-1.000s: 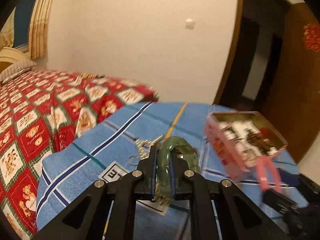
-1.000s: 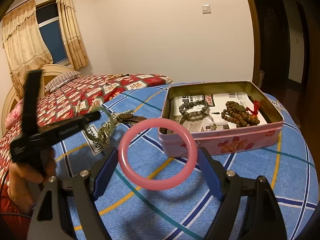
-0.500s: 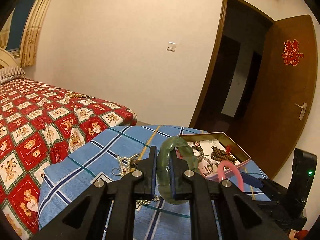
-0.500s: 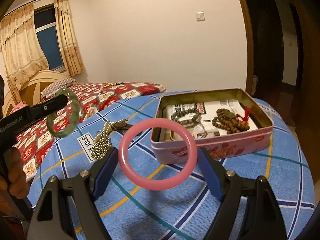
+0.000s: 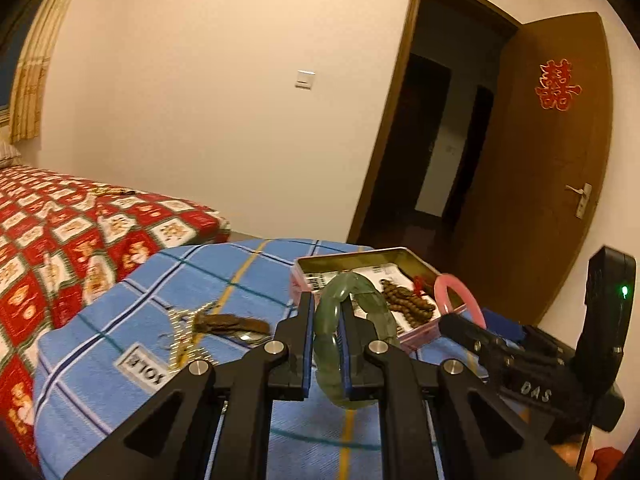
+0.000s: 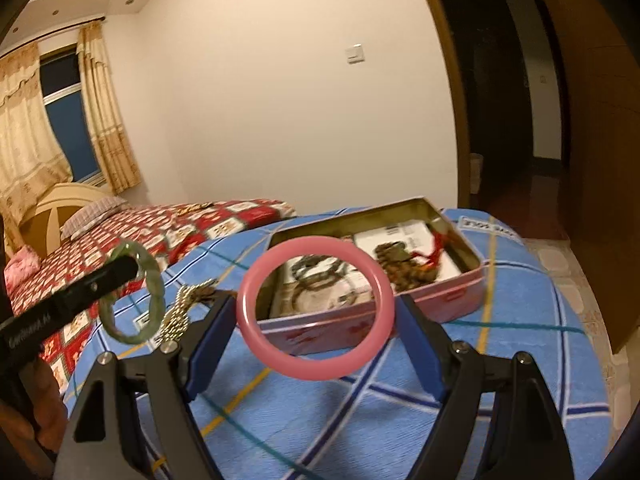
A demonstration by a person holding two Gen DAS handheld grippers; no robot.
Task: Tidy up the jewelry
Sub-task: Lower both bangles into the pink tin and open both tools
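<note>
Low in the middle of the left wrist view, the left claw [image 5: 326, 344] pinches a green bangle [image 5: 352, 340] tight between its two fingers. Low in the middle of the right wrist view, the right claw [image 6: 316, 316] holds a pink bangle [image 6: 315, 313] by its two sides, up in the air in front of the tin box [image 6: 460, 292]. That pink box sits open on the worktop [image 6: 520, 344] with its blue checked cloth. Brown beads [image 6: 404, 268] and a dark bracelet [image 6: 316, 272] lie inside it. A gold chain [image 6: 180, 312] lies on the cloth at the left, near a red bed [image 5: 80, 232].
</note>
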